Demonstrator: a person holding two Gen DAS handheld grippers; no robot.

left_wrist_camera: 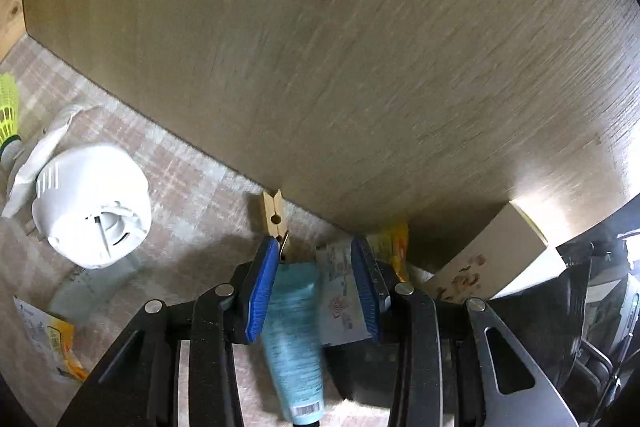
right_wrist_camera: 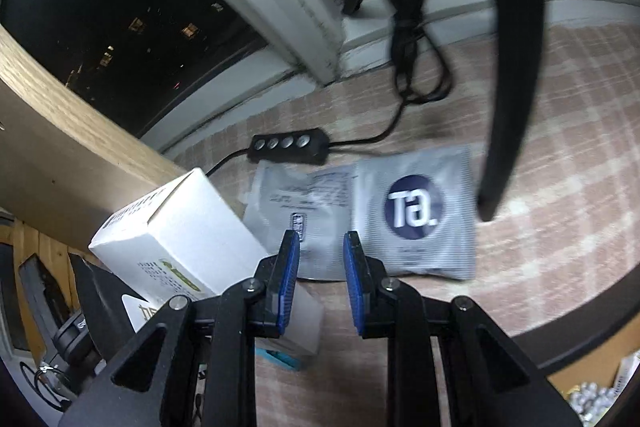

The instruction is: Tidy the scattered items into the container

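Your left tool points steeply down at a checked cloth. Its blue pads are parted, with a pale teal tube lying between them; the left pad sits against the tube's edge, the right pad stands clear of it, so nothing is gripped. Just beyond the left pad lies a wooden clothespin, touching the edge of a large wood-grain board that fills the far half of the view and blocks everything behind it. A white printed sachet lies under the right pad, with a yellow packet just past it. To the left sit a white round plastic device, a white wrapper and a yellow-green shuttlecock. Another yellow packet lies near left. A cardboard box stands to the right.

Your right tool also hangs loose over the cloth, pads apart and empty. Just beyond its tips lies a grey foil pouch with a dark round logo. A white box leans to the left, beside the left pad. A small clear packet with a teal edge lies under the left finger. Farther off rests a black switch controller on its cable. A dark curved leg comes down at right, near the pouch. The container cannot be told apart here.
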